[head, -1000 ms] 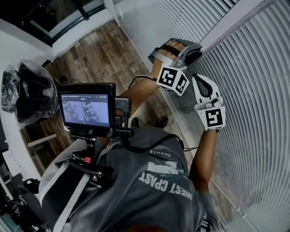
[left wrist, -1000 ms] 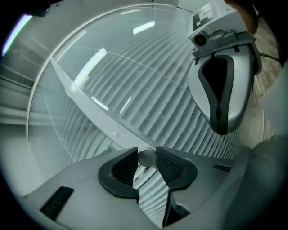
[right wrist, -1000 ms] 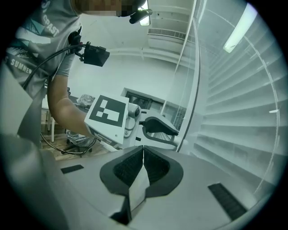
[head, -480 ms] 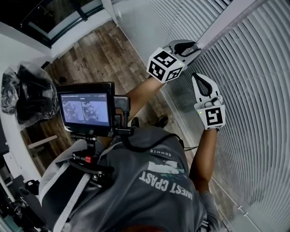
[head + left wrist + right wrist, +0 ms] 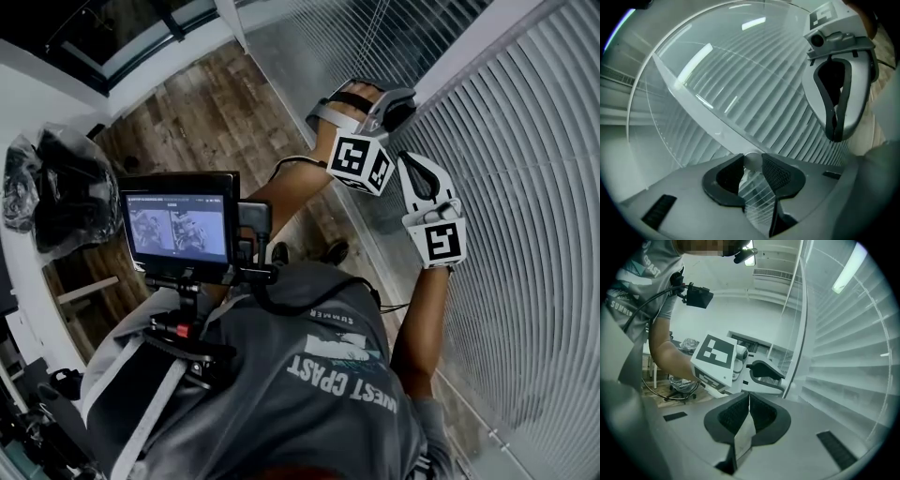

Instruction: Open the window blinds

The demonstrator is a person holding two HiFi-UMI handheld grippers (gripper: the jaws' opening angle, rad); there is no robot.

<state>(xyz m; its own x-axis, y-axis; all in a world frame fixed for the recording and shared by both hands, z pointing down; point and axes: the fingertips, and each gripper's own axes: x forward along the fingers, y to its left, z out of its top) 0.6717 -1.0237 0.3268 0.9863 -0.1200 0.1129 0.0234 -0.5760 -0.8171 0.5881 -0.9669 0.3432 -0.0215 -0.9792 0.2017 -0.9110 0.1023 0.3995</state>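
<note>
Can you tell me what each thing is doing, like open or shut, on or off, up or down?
left gripper: shut on the clear wand
clear wand: slanting, lower end pinched between the left gripper's jaws
right gripper: shut, nothing in it
window blinds: let down over the window
small screen: switched on, showing two camera pictures

Blinds (image 5: 525, 187): white slats, fine parallel striping. Wand (image 5: 751, 161): pale, translucent. Left gripper (image 5: 398, 99), right gripper (image 5: 414, 169): white-grey shells, black-and-white square markers, black cross-hatched pads (image 5: 776, 171). Floor (image 5: 197, 112): brown wood planks.
</note>
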